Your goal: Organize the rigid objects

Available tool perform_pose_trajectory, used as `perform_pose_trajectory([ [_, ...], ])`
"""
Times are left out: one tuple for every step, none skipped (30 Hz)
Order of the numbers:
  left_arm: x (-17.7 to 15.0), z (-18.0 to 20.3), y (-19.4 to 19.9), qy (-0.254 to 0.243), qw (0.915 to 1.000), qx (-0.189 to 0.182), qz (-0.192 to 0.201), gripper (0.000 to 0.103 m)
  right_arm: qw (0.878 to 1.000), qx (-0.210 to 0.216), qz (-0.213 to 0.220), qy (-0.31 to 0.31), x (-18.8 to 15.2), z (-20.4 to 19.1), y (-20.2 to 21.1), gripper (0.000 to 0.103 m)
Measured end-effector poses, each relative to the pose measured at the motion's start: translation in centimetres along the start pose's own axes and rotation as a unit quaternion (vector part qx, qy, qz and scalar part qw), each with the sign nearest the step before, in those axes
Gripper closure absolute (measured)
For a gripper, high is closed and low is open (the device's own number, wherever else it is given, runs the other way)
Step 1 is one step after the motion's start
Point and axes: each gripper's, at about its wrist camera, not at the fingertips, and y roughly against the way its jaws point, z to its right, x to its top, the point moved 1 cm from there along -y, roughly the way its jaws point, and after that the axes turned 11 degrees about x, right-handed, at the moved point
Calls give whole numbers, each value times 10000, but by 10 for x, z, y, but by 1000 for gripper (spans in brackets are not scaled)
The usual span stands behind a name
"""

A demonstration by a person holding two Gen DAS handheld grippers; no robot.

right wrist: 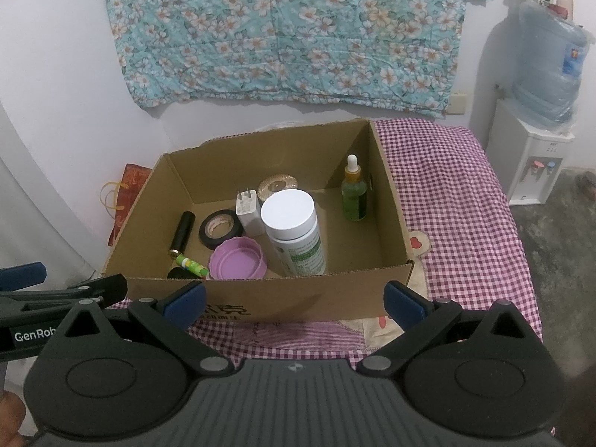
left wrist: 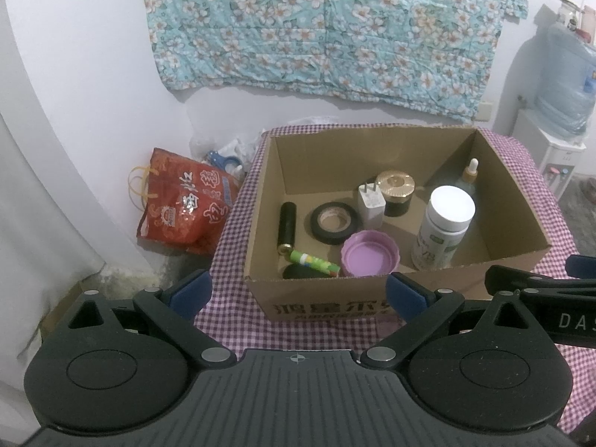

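An open cardboard box (left wrist: 529, 223) (right wrist: 395, 223) stands on a purple checked cloth. Inside it lie a black tape roll (left wrist: 334, 222) (right wrist: 220, 228), a black tube (left wrist: 287, 226) (right wrist: 182, 231), a green glue stick (left wrist: 314, 261) (right wrist: 192, 265) and a purple lid (left wrist: 370, 254) (right wrist: 237, 259). A white charger (left wrist: 370, 206) (right wrist: 249, 211), a gold-topped jar (left wrist: 395, 192) (right wrist: 277, 185), a white-capped bottle (left wrist: 444, 229) (right wrist: 294, 232) and a green dropper bottle (left wrist: 468, 178) (right wrist: 354, 190) stand upright. My left gripper (left wrist: 298, 292) and right gripper (right wrist: 294, 300) hang open and empty before the box's near wall.
A red gift bag (left wrist: 186, 208) sits on the floor left of the table. A water dispenser (right wrist: 529, 160) with a blue jug (right wrist: 551, 70) stands at the right. A flowered cloth (left wrist: 327, 29) hangs on the back wall. Bare checked cloth (right wrist: 454, 201) lies right of the box.
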Motion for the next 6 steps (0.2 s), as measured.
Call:
perform_pose_trajectory([
  [0,1,0,0,10000,3,3,3,10000,3,2,-1,0,0,0,0],
  [0,1,0,0,10000,3,2,3,10000,3,2,-5,0,0,0,0],
  [0,0,0,-1,10000,3,1,3,10000,-1,4,-8,-1,0,0,0],
  [0,0,0,0,10000,3,-1,3,10000,-2,2,-7,0,0,0,0],
  [0,1,0,-3,10000,2,0,3,10000,-1,0,-7,0,0,0,0],
  [0,1,0,-4,10000,4,-1,3,10000,0,-1,-6,0,0,0,0],
])
